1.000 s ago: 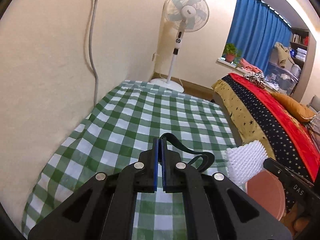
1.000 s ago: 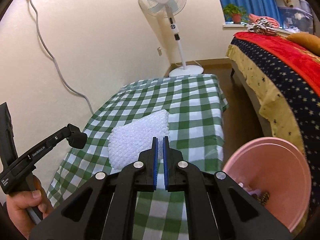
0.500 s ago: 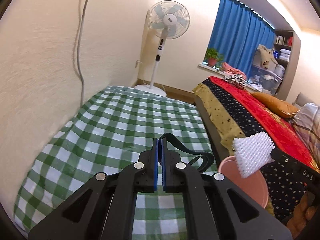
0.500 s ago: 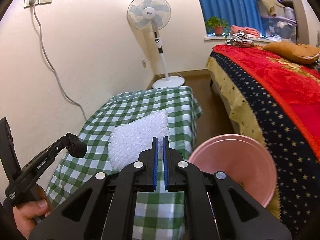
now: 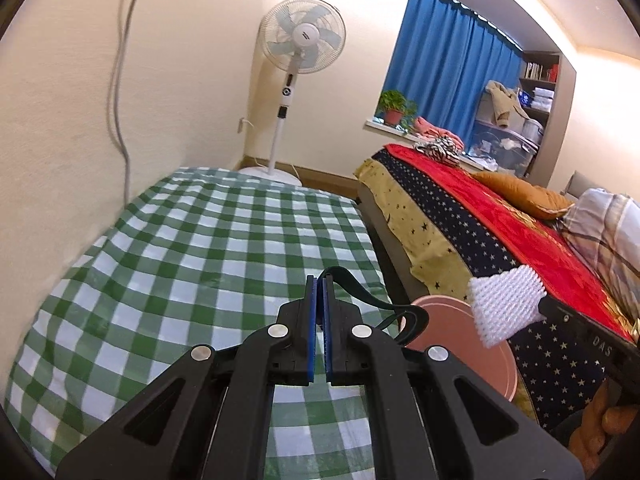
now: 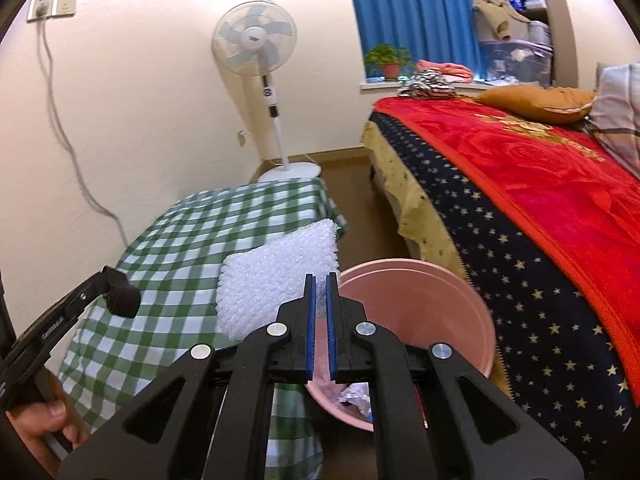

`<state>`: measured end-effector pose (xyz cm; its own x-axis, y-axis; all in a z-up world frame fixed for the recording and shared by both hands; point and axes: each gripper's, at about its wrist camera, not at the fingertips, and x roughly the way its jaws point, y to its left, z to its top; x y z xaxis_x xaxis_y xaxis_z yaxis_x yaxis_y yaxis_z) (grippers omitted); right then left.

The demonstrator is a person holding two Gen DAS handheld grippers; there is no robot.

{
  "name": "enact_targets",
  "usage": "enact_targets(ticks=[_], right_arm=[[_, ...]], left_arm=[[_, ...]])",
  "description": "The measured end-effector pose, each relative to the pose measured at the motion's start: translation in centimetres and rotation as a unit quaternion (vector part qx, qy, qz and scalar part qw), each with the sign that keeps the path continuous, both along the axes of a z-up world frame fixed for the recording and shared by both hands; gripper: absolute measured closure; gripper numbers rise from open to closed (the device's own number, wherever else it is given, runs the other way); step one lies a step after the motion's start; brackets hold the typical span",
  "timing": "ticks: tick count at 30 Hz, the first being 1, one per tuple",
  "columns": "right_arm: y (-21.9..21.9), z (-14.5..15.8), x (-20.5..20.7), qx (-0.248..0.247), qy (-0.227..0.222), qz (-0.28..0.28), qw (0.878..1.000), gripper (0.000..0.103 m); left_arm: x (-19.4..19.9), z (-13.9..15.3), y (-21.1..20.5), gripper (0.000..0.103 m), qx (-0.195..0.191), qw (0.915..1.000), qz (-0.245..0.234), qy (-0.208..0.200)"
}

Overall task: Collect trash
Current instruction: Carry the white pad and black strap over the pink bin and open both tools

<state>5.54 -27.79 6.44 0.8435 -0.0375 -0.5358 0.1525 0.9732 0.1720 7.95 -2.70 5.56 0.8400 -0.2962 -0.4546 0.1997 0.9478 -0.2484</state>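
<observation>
Bubble wrap (image 6: 276,276), clamped in my right hand-held gripper (image 6: 320,284), hangs beside the pink bin (image 6: 476,312) already holding trash; my left hand-held gripper (image 5: 319,286) grips a black strap (image 5: 360,290).

A white pedestal fan (image 5: 301,46) stands at upper centre, blue curtains (image 5: 448,68) hang upper right, and a green checked tablecloth (image 5: 192,256) fills the lower left.
</observation>
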Motion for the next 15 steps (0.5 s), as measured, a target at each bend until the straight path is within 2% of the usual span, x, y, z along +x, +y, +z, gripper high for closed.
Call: enact_targets(ticks=[7,15], right_arm=[[-2.3,-0.7,-0.1,0.013,0.0,-0.029,0.999,0.098],[-3.7,-0.9,0.2,0.005,0.002,-0.049,0.999,0.098]], left_arm=[[0.2,-0.8,-2.1,0.1,0.016,0.9997,-0.019,0.001],[0.9,-1.7,-4.0,0.1,0.019,0.9992,-0.035,0.007]])
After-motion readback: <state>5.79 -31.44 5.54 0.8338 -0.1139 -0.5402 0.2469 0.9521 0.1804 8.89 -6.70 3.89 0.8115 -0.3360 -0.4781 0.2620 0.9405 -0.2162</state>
